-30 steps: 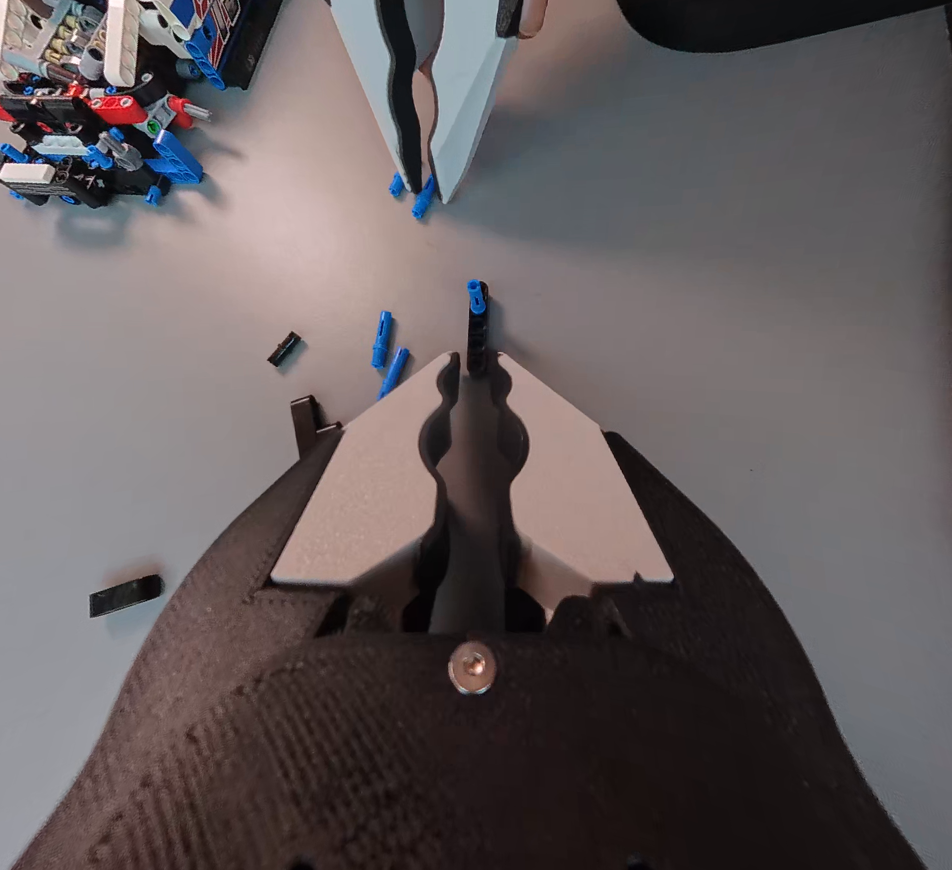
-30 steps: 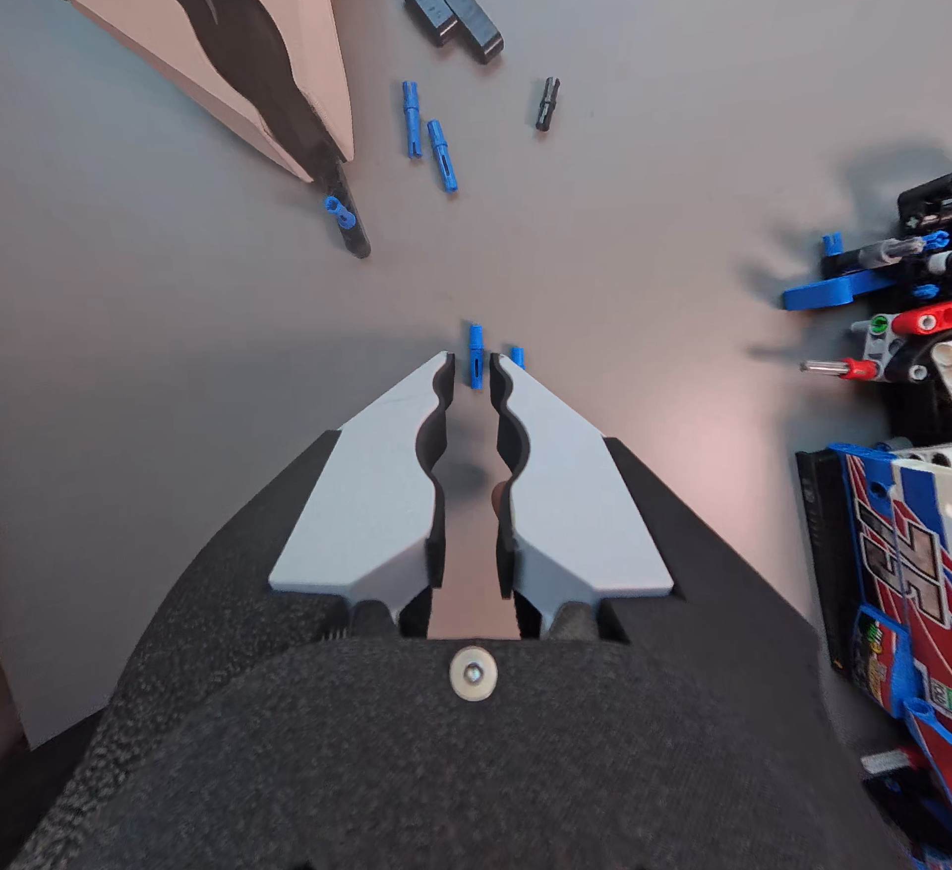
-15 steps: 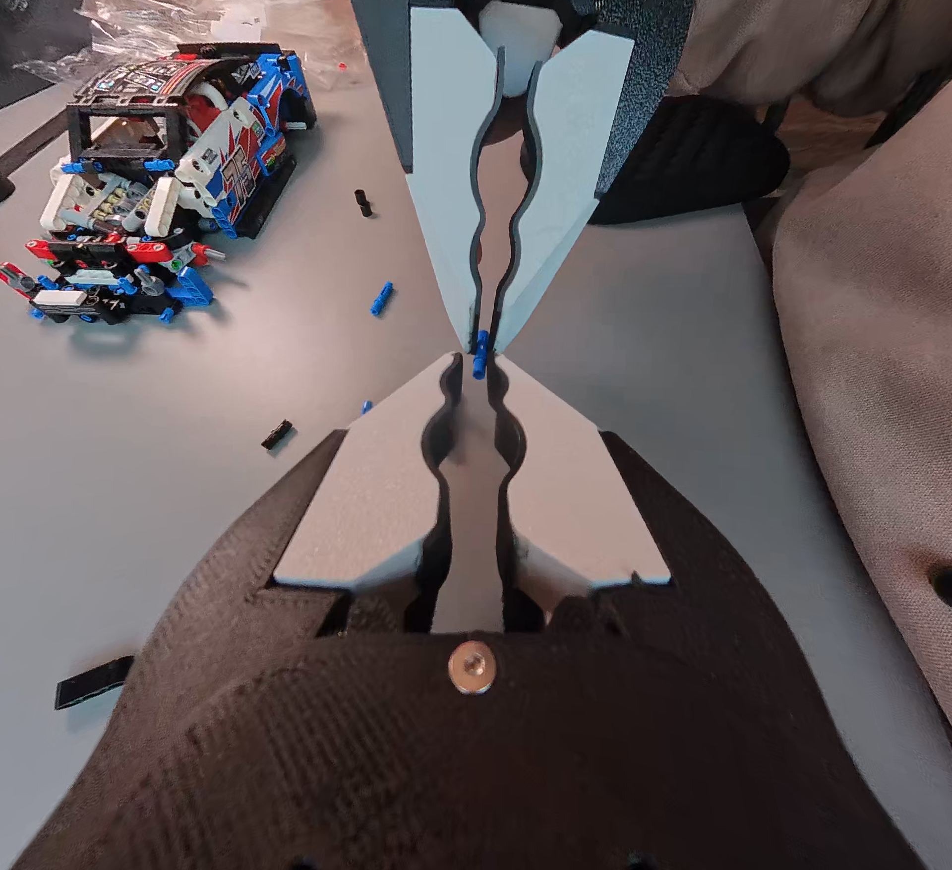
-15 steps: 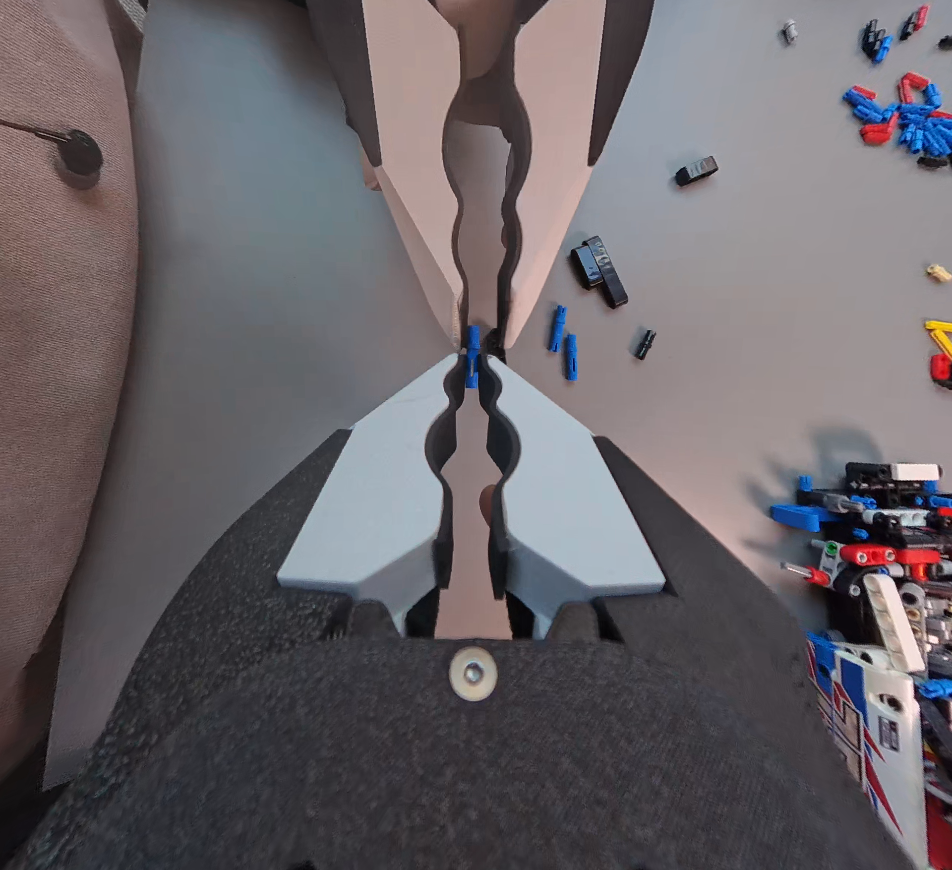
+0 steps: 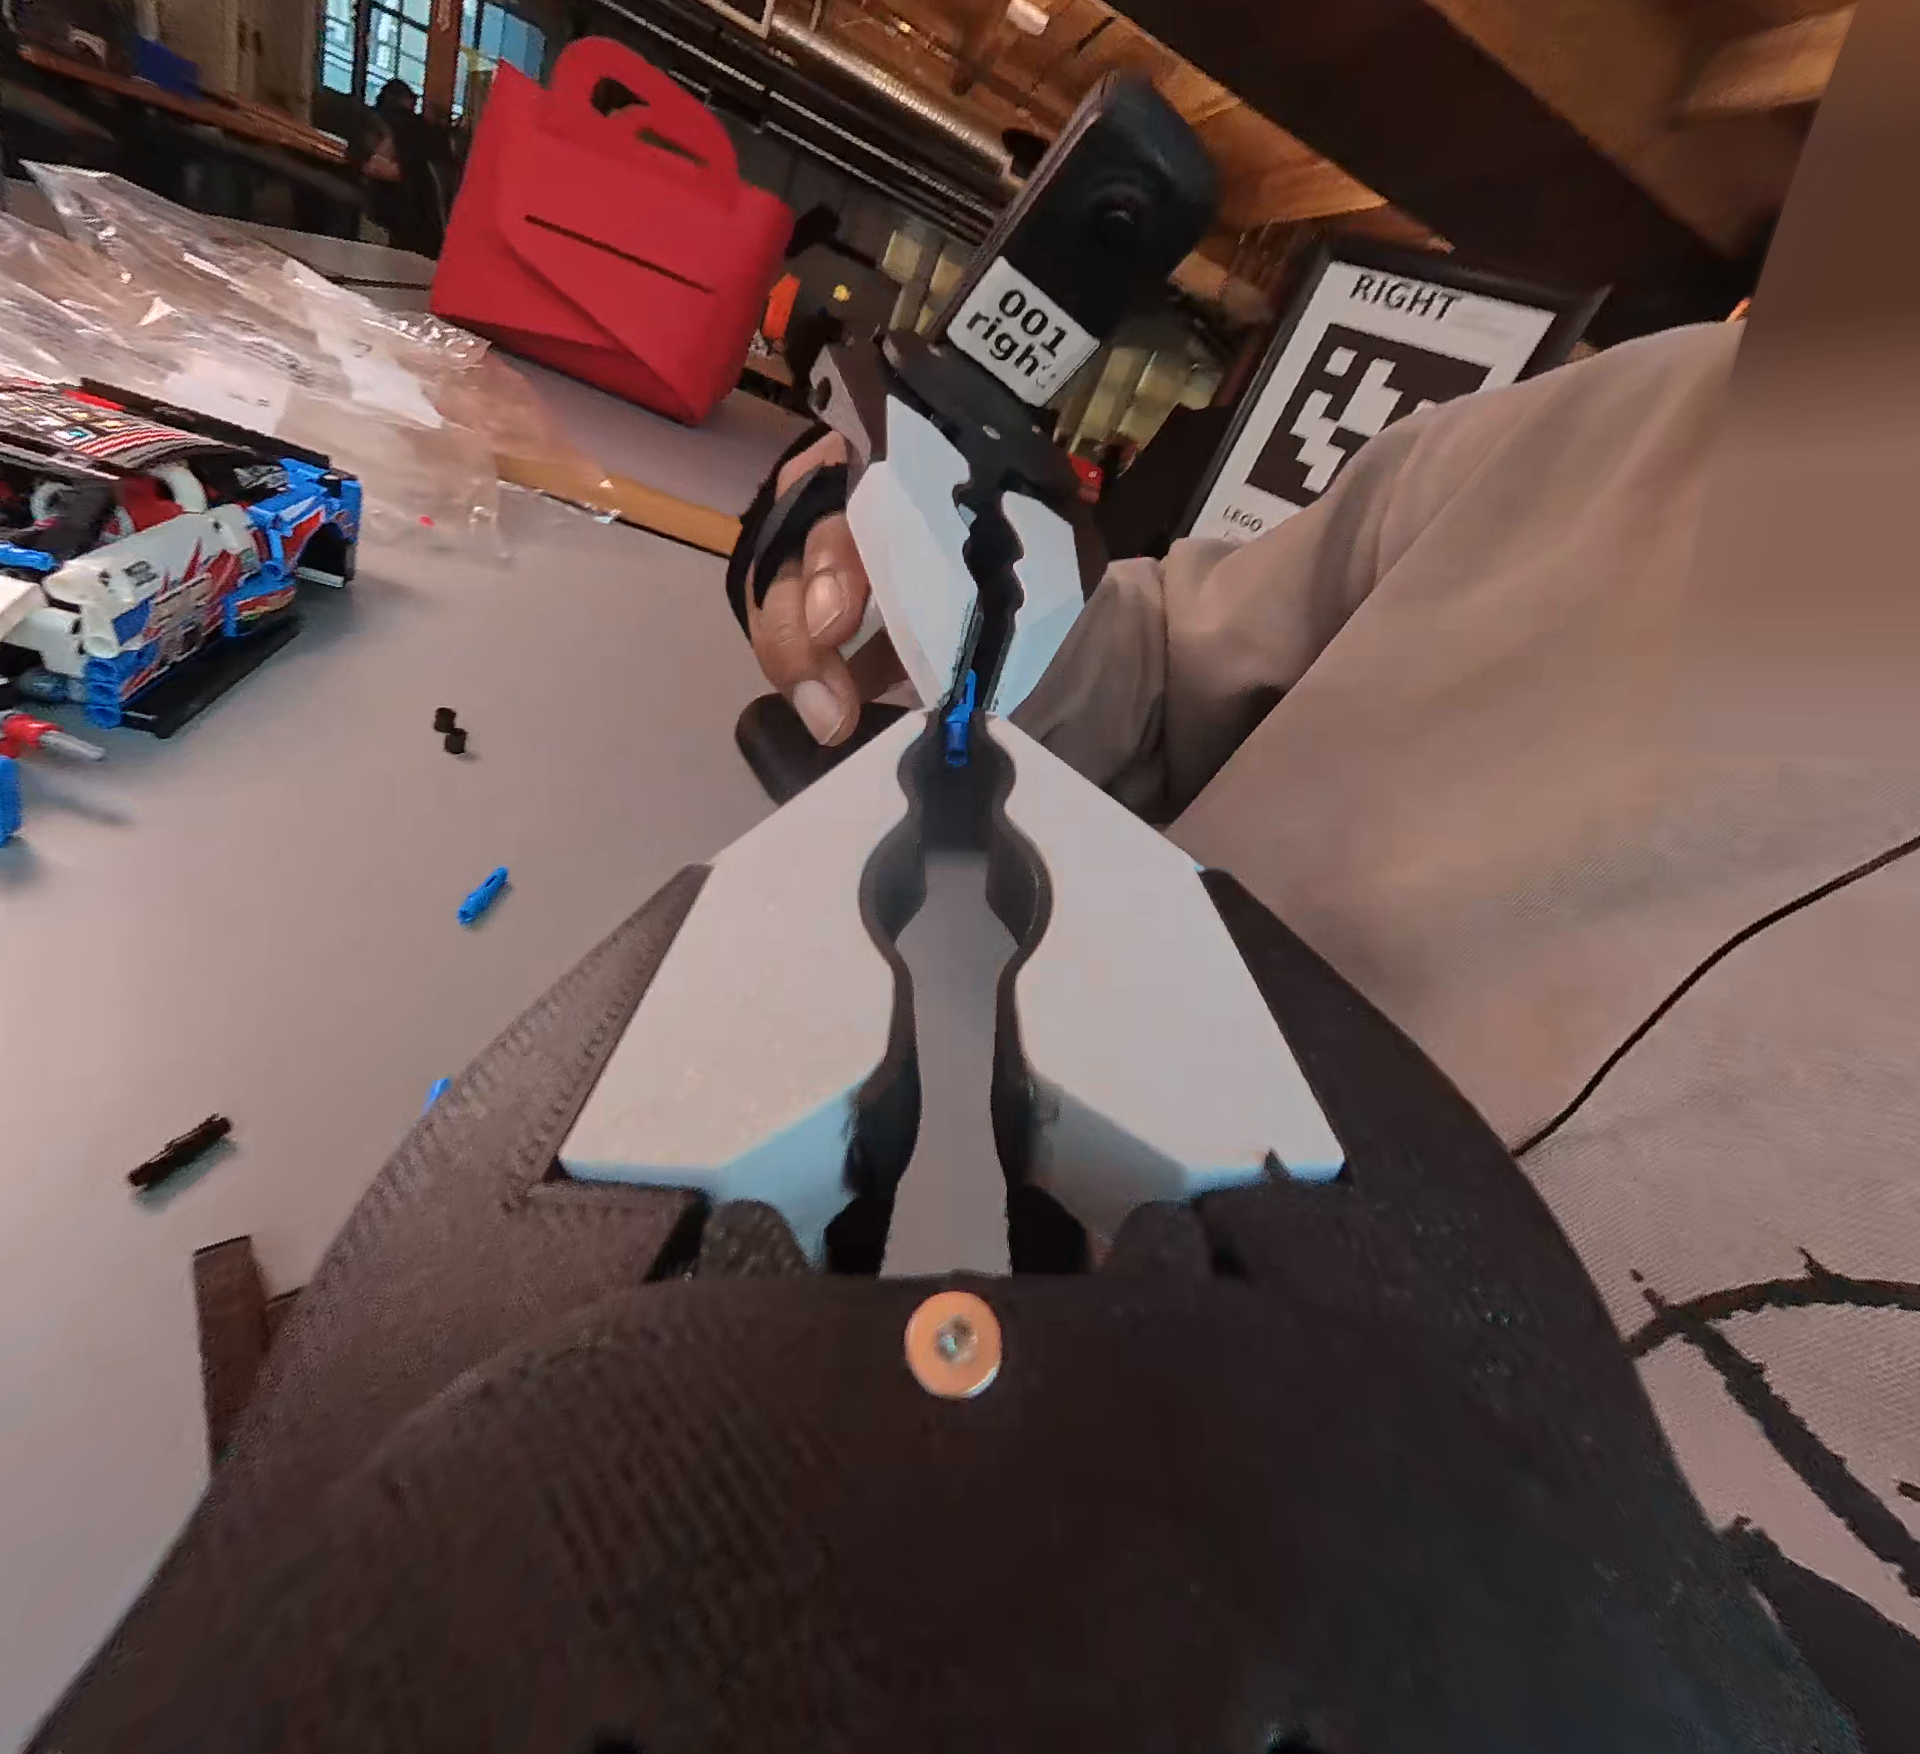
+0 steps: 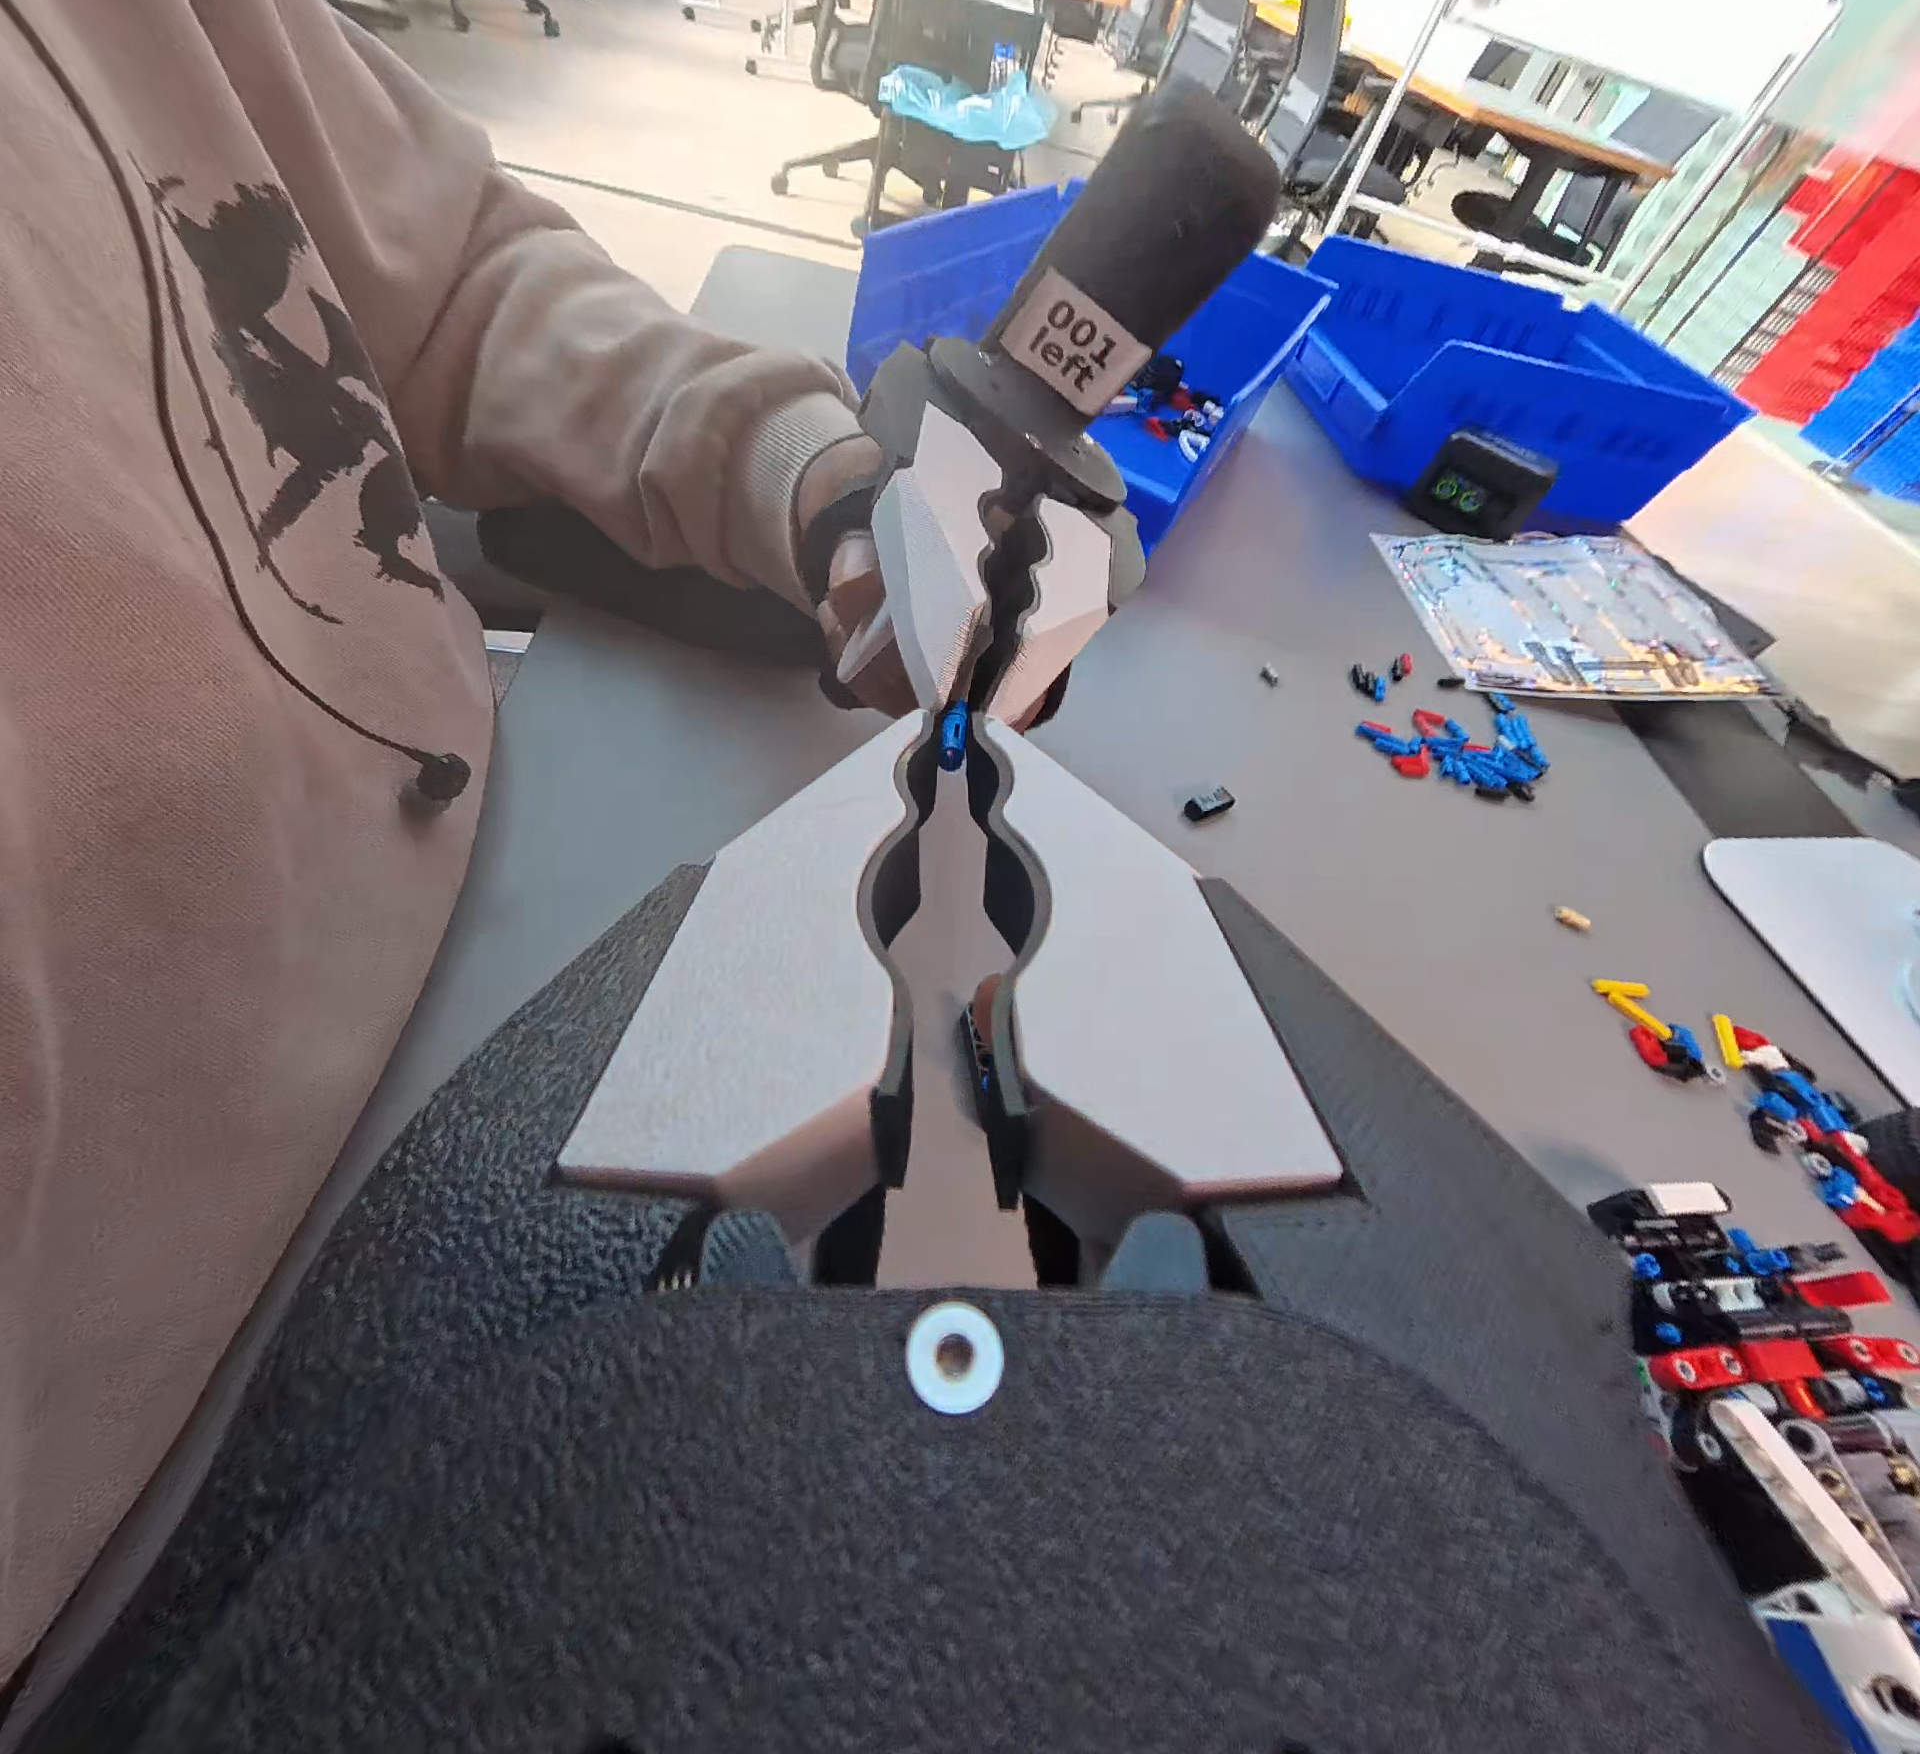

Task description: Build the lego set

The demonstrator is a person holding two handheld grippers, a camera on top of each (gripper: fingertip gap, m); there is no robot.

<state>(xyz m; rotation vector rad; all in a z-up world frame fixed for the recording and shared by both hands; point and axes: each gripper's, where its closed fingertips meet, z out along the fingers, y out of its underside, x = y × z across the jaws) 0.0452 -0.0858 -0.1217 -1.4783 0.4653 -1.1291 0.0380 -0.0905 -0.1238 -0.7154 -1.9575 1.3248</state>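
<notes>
Both grippers are held above the grey table (image 5: pixel 312 925), tip to tip. My left gripper (image 5: pixel 956 740) is shut on a thin black beam (image 5: pixel 951 805) that carries a blue pin at its end. My right gripper (image 6: pixel 954 730) is shut on a blue pin (image 6: pixel 951 740) and presses it against the tip of the left gripper (image 6: pixel 962 692). In the left wrist view the right gripper (image 5: pixel 968 688) comes down from above, and the blue pin (image 5: pixel 954 736) sits where the two tips meet. The partly built car (image 5: pixel 156 561) stands at the left and also shows in the right wrist view (image 6: pixel 1766 1341).
A loose blue pin (image 5: pixel 483 894), a black pin (image 5: pixel 452 730) and a black piece (image 5: pixel 179 1148) lie on the table. A red bag (image 5: pixel 613 250) and plastic bags (image 5: pixel 208 322) are behind. Blue bins (image 6: pixel 1507 374), a booklet (image 6: pixel 1558 613) and a pin pile (image 6: pixel 1455 754) are at the right. The person's sleeve (image 6: pixel 571 395) is close. Less than 4 cm separates the two grippers' tips.
My right gripper closed on a blue pin on the table and lifted it. Both grippers rose and tilted up, and their tips stay together at the pin.
</notes>
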